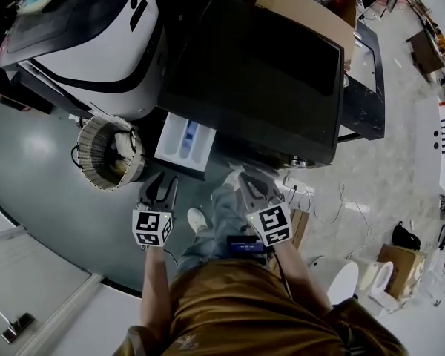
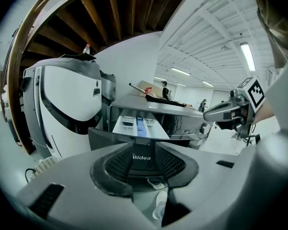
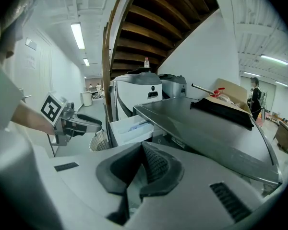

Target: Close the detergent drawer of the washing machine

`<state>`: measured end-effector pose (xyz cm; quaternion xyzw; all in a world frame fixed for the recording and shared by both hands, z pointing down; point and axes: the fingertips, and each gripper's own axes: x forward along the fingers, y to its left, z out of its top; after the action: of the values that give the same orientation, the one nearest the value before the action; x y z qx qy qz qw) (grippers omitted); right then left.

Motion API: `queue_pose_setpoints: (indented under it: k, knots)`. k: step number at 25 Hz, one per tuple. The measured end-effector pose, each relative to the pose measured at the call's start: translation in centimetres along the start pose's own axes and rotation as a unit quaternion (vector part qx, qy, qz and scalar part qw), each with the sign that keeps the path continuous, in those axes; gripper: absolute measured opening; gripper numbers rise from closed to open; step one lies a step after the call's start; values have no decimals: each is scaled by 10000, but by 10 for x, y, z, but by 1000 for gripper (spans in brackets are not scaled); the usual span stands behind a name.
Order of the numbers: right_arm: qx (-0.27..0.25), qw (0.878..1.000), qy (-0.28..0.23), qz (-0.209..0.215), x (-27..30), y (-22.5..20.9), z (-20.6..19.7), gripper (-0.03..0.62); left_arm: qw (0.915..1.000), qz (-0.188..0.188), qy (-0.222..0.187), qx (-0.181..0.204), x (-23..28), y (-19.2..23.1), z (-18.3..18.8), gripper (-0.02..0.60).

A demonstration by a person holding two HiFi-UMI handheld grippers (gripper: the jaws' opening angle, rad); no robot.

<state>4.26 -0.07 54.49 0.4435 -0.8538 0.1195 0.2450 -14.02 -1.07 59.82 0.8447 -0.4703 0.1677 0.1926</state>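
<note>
Left gripper (image 1: 161, 191) and right gripper (image 1: 256, 189) lie nearest the head camera. Both hang just short of the washing machine's (image 1: 259, 80) front and touch nothing. The detergent drawer (image 1: 185, 143) stands pulled well out of that front at its left end, with its white tray and blue compartment open to view. The left gripper sits directly before the drawer's face with its fingers apart and nothing between them. The right gripper's fingers are together and empty, before the machine's front to the right of the drawer.

By my reading, the step in hand is the approach, and the push has not begun. The next move likely calls for bringing the left gripper's tips flat against the drawer's front face. It should then press straight in along the slide until the face sits flush with the machine.

Left of the washing machine stand a round basket (image 1: 107, 150) and a white machine (image 1: 96, 43). A cardboard box (image 1: 304, 2) rests at the washing machine's far edge.
</note>
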Motion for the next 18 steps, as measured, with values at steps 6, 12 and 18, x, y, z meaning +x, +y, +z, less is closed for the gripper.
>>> queue_pose_setpoints:
  k: [6, 12, 18]
  knots:
    - [37, 10000, 37, 48, 3, 0, -2, 12, 10000, 86, 24, 17, 2, 2, -2, 152]
    - [70, 9999, 74, 10, 4, -6, -5, 12, 9998, 145, -31, 118, 9, 4, 4, 152]
    - [120, 9999, 111, -46, 3, -15, -9, 12, 9997, 196, -47, 129, 11, 2, 4, 155]
